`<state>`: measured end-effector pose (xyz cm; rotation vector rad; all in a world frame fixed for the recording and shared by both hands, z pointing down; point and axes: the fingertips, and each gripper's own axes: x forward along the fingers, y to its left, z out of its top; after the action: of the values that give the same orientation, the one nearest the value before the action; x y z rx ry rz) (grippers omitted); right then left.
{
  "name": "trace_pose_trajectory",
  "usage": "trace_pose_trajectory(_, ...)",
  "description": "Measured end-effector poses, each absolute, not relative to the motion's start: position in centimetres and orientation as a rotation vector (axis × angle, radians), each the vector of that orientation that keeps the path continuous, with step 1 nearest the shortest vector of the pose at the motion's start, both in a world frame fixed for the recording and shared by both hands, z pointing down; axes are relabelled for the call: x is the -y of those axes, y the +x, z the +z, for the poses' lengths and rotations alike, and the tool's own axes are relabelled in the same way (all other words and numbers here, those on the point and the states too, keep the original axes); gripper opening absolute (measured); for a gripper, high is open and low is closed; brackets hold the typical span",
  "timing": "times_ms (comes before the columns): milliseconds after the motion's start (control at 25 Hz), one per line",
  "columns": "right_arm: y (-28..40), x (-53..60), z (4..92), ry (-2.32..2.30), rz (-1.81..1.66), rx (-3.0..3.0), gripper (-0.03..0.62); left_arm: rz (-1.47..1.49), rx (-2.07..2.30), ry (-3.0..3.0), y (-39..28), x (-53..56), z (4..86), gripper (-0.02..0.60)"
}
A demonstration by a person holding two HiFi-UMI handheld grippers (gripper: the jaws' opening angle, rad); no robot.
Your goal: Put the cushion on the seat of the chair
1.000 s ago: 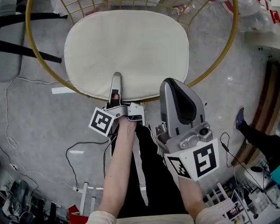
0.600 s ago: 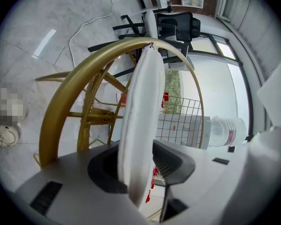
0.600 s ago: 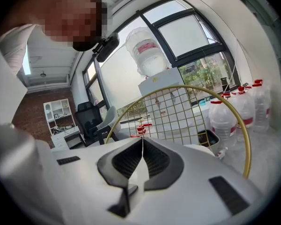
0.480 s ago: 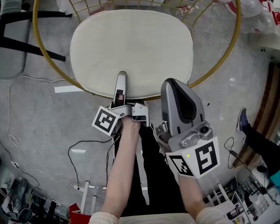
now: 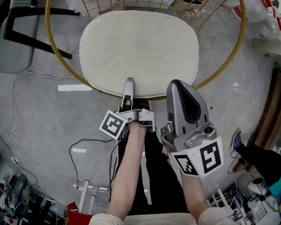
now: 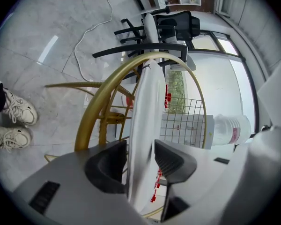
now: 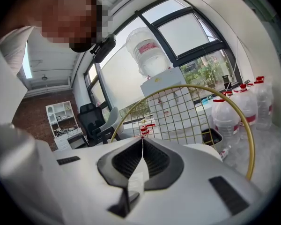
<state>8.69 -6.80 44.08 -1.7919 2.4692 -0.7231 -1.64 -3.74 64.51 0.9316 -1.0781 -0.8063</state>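
Observation:
A cream cushion (image 5: 138, 50) lies flat on the seat of the gold wire chair (image 5: 237, 48). My left gripper (image 5: 129, 82) is at the cushion's near edge. In the left gripper view the cushion edge (image 6: 147, 107) stands between the jaws of the left gripper (image 6: 140, 156), which are opening, with a gap beside the right pad. The chair's gold rim (image 6: 100, 107) curves just behind. My right gripper (image 5: 178, 84) hovers beside the left one near the same edge. Seen from its own camera, the right gripper (image 7: 141, 146) is shut on nothing, facing the chair's wire back (image 7: 178, 111).
A grey office chair (image 5: 11, 36) stands to the left. Cables (image 5: 18, 102) trail over the grey floor. Water bottles (image 5: 262, 8) are stacked at the upper right behind the chair. A person's white shoes (image 6: 14, 121) show at the left.
The left gripper's jaws have spread apart round the cushion's near edge. The head view has shifted, so chair and cushion sit further right in it.

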Motion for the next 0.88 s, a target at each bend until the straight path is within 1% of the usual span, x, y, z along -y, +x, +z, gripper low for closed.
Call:
trace_pose_trajectory(320, 7.6, 7.8, 43.6, -1.739, -0.734, -2.509, 0.017, -0.807, 1.094, 0.894, -1.5, 2.3, 64.0, 0.176)
trace_pose_trajectory(880, 5.2, 7.8, 43.5, -1.674, -0.744, -2.548, 0.017, -0.809, 1.152, 0.832, -3.4, -1.1, 64.3, 0.176)
